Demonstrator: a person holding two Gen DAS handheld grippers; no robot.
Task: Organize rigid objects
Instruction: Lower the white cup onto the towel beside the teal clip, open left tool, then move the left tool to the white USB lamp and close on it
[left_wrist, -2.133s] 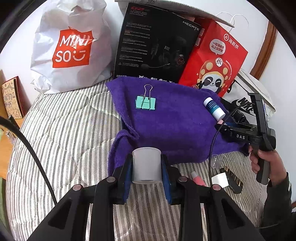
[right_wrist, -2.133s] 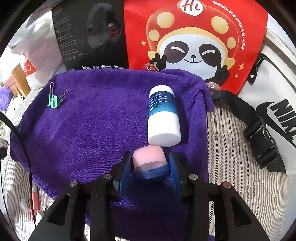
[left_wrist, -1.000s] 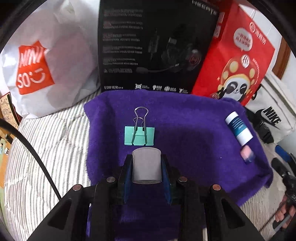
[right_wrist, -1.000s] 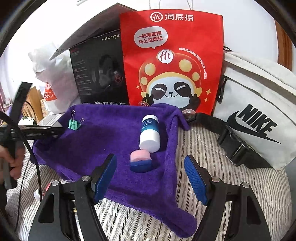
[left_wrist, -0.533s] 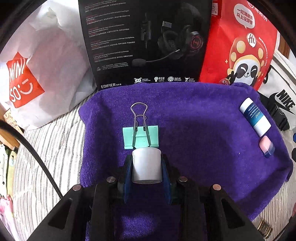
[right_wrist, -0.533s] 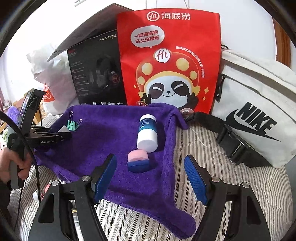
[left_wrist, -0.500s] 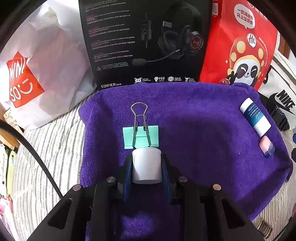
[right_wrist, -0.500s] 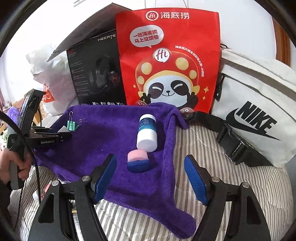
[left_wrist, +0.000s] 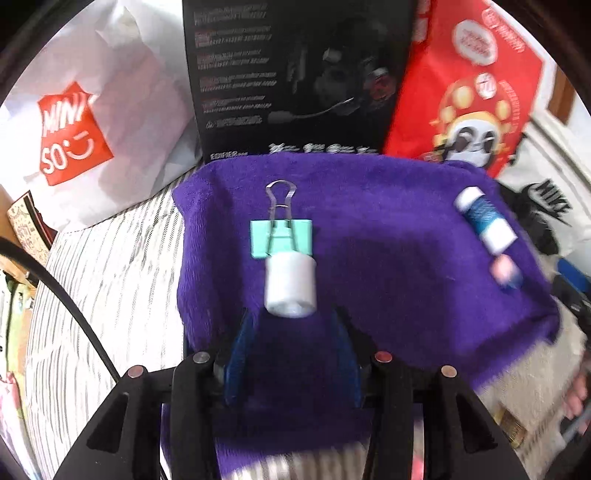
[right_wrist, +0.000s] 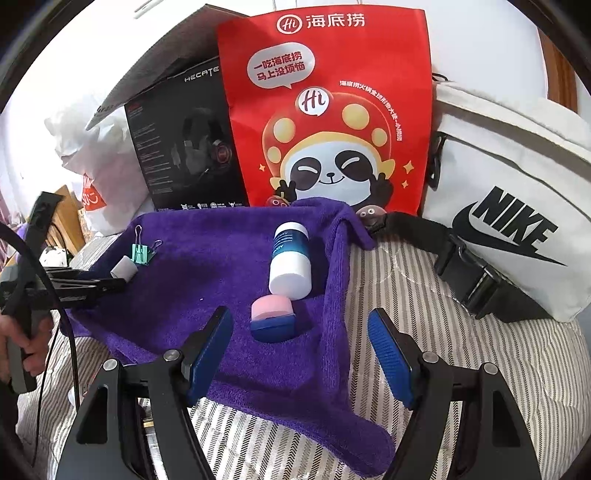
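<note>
Because the task gathers rigid things on the purple towel (left_wrist: 388, 229), the left hand-held gripper (left_wrist: 291, 354) is opening its jaws, and the small white cup (left_wrist: 290, 284) now lies free just ahead of them, touching the green binder clip (left_wrist: 281, 238). The right hand-held gripper (right_wrist: 301, 354) hangs wide and empty above the towel's near edge, likely waiting. On the towel I count 4 items: 1 cup, 1 clip, 1 blue-and-white bottle (right_wrist: 290, 260), and 1 pink-and-blue capped piece (right_wrist: 272, 319) beside the bottle.
</note>
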